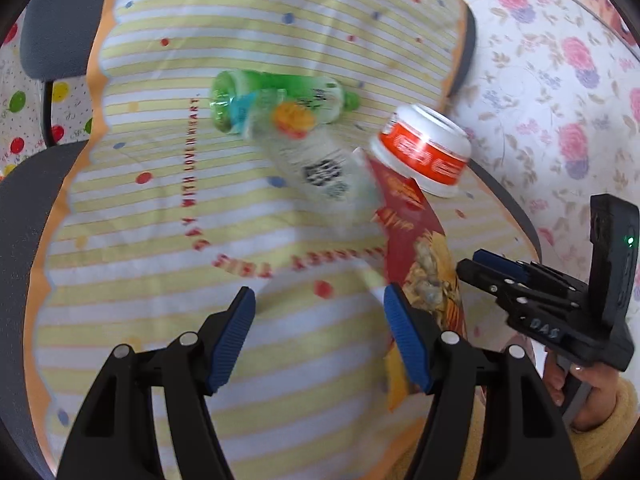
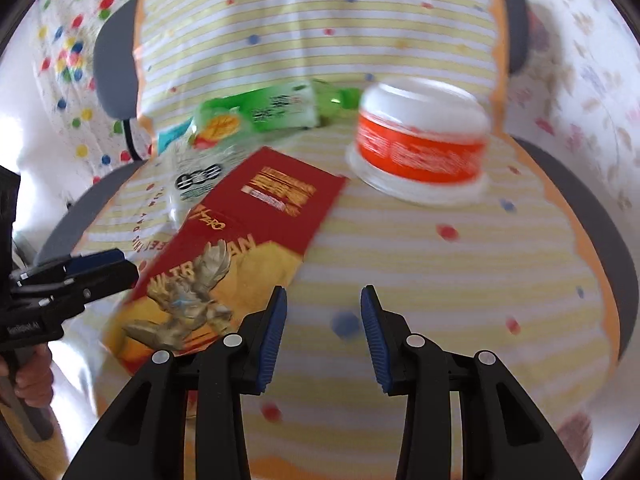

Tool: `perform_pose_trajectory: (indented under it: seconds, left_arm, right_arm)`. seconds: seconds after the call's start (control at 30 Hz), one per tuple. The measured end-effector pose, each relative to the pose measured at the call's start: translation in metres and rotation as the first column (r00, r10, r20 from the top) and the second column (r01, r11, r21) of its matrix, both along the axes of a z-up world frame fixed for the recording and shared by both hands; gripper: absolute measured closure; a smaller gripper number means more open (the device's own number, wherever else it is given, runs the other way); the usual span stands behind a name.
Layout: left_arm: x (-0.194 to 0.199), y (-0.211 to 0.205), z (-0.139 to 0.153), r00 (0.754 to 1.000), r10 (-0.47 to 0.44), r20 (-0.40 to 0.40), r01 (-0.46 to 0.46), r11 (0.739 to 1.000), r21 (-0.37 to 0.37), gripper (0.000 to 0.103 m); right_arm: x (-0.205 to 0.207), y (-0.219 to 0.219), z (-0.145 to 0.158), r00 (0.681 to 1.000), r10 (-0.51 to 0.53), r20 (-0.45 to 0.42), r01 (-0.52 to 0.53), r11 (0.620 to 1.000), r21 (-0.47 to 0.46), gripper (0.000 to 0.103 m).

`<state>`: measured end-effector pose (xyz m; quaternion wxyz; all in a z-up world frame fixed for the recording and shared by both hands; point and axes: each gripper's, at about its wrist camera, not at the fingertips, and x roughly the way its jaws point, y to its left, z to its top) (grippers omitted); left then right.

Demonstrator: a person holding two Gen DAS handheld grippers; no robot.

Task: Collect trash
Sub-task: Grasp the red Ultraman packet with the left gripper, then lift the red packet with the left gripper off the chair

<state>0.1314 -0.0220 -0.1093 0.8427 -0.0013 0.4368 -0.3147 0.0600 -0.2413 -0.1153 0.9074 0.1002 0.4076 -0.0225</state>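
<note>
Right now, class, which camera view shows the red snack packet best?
The right wrist view: the red snack packet lies nearly whole, print and picture facing the camera. The left wrist view shows it foreshortened, partly behind that hand-held gripper's finger.

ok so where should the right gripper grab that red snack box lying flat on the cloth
Take the red snack box by its near short end, the edge closest to the right gripper, coming in low from the front. It lies flat on the striped cloth, so only a thin edge fits between the open fingers. Its far end lies against the clear wrapper, so that side looks crowded.
</note>
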Motion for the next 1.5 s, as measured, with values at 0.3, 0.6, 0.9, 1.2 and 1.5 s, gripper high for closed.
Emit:
perform_pose_trajectory:
  seconds: [0.3, 0.6, 0.9, 1.2, 1.5]
  left_arm:
    - [-0.042, -0.019, 0.006, 1.0, -0.003, 0.003, 0.003, 0.999, -0.039, 0.038]
    - [-0.051, -0.026, 0.002, 1.0, 0.0, -0.016, -0.001, 0.999, -0.035, 0.04]
    - [-0.045, -0.035, 0.0, 1.0, -0.019, -0.023, 0.018, 0.998, -0.065, 0.045]
    - [-0.019, -0.051, 0.001, 0.999, -0.044, -0.028, 0.04, 0.993, -0.114, 0.076]
    - [-0.045, -0.058, 0.024, 0.979, -0.202, -0.039, 0.187, 0.95, -0.249, 0.08]
  right_arm:
    - [-0.052, 0.01, 0.005, 0.992, 0.121, 0.034, -0.121, 0.993, -0.005, 0.085]
    - [-0.044, 0.027, -0.007, 0.974, 0.22, 0.057, -0.225, 0.967, 0.119, 0.092]
    - [-0.039, 0.032, -0.018, 0.975, 0.223, 0.018, -0.223, 0.968, 0.115, 0.098]
    - [-0.041, 0.032, -0.018, 0.974, 0.224, 0.015, -0.224, 0.968, 0.115, 0.099]
    - [-0.051, 0.014, -0.009, 0.99, 0.141, 0.01, -0.141, 0.986, 0.085, 0.095]
